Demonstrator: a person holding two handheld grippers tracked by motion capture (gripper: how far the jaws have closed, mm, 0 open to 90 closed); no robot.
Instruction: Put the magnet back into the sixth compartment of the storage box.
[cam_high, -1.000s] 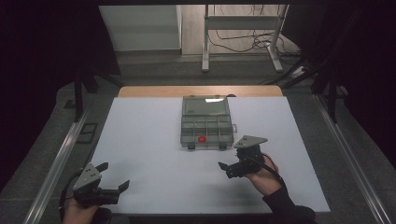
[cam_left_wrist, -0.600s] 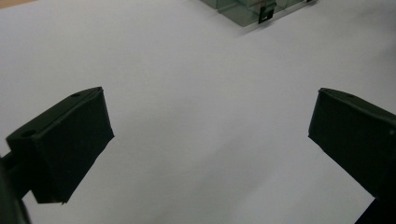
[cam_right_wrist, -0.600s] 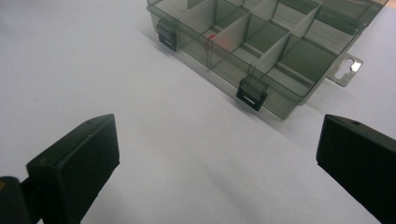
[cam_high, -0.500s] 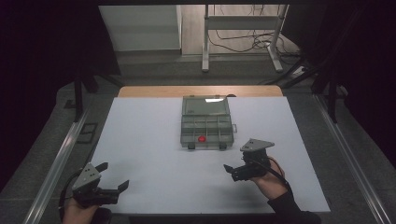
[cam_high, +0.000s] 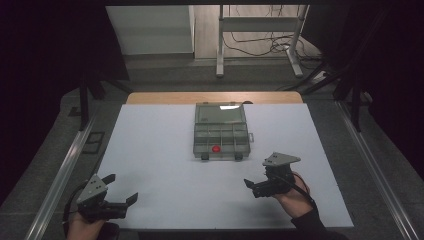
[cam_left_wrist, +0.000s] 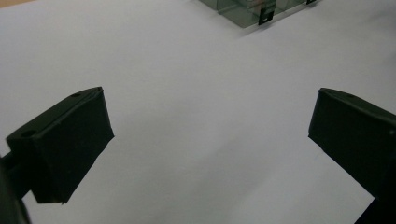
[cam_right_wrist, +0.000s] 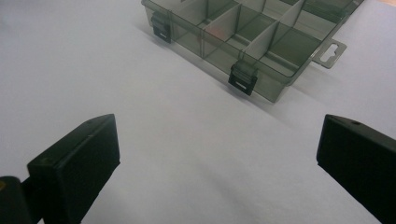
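A clear grey compartment box (cam_high: 221, 132) lies open at the middle of the white table top (cam_high: 150, 150), with a small red thing (cam_high: 216, 148) in a front compartment. My right gripper (cam_high: 251, 188) is open, near and to the right of the box, jaws pointing left. In the right gripper view, the gripper (cam_right_wrist: 219, 158) has bare table between its jaws, and the box (cam_right_wrist: 252, 37) with its two black latches lies ahead. My left gripper (cam_high: 121, 188) is open at the near left corner. In the left gripper view (cam_left_wrist: 210, 135) it holds nothing, and the box corner (cam_left_wrist: 252, 9) is far off.
A wooden strip (cam_high: 215, 97) runs along the table's far edge. Metal rails (cam_high: 60, 175) flank both sides. Beyond the table stand a metal frame's legs (cam_high: 220, 50) and loose cables (cam_high: 260, 47) on the floor.
My right gripper has drawn back from the box toward the near edge and slightly right. The left gripper has hardly moved.
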